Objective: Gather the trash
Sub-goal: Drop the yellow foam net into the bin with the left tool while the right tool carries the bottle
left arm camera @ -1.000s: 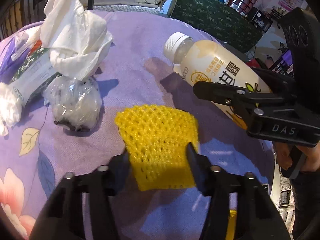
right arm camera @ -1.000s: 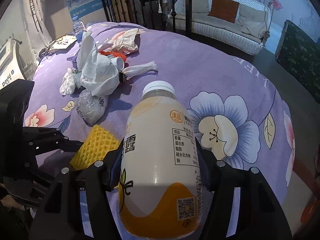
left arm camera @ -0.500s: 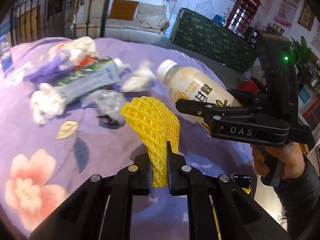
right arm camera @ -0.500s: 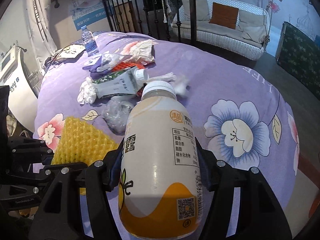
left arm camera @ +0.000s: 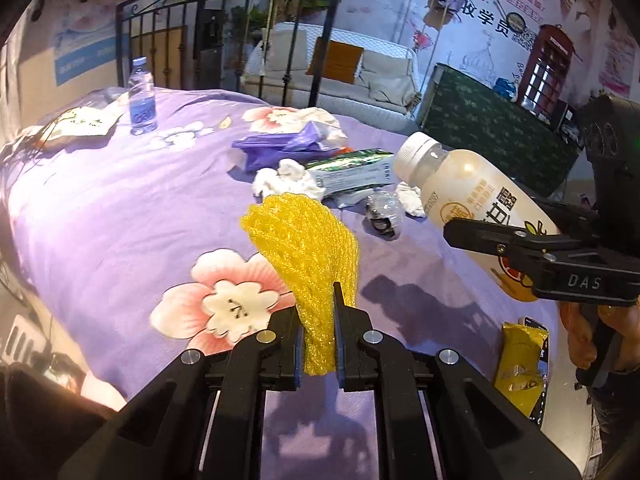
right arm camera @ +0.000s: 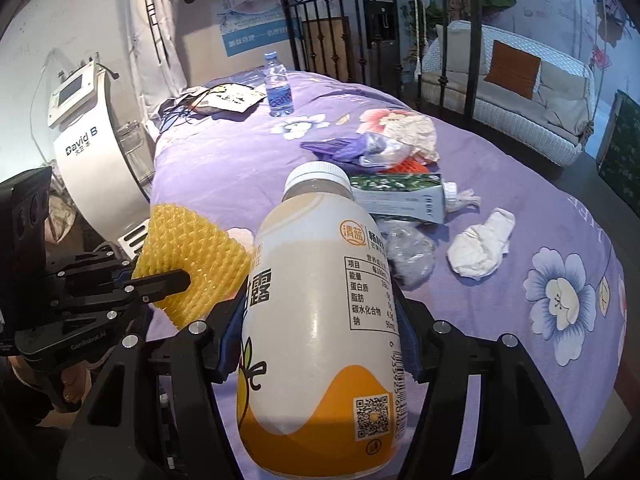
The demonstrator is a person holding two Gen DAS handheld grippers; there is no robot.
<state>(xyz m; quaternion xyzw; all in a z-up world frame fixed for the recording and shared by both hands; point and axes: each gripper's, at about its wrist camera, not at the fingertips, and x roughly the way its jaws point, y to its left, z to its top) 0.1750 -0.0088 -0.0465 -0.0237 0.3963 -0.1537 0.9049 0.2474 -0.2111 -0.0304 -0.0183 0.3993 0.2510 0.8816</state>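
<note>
— What was in the left gripper (left arm camera: 318, 312)?

— A yellow foam net (left arm camera: 306, 248), pinched at its lower end between the closed fingers and fanning out above them, lifted clear of the purple flowered cloth (left arm camera: 120, 216).

— And the right gripper (right arm camera: 320, 320)?

— Clamped on a cream-and-orange drink bottle (right arm camera: 320, 320) with a white cap, one finger against each side of its body. The bottle pointed cap-forward over the cloth. From the left wrist camera it hung in the air on the right side, the gripper's black fingers (left arm camera: 500, 240) across its label.

— Where did the rest of the trash lie?

— In a loose heap near the middle of the cloth: a flattened green-and-white carton (right arm camera: 400, 196) with a screw cap, a purple wrapper (right arm camera: 340, 148), crumpled paper (right arm camera: 412, 128), a bit of orange netting (right arm camera: 408, 167) under them, a clear plastic bag (right arm camera: 412, 252) just beside the carton, and a white tissue (right arm camera: 482, 248) apart to the right.

— Anything further off?

— A small water bottle (right arm camera: 278, 88) stood upright at the far end, near a flat bag (right arm camera: 226, 98). A yellow packet (left arm camera: 520, 364) showed below the cloth's edge in the left view.
</note>
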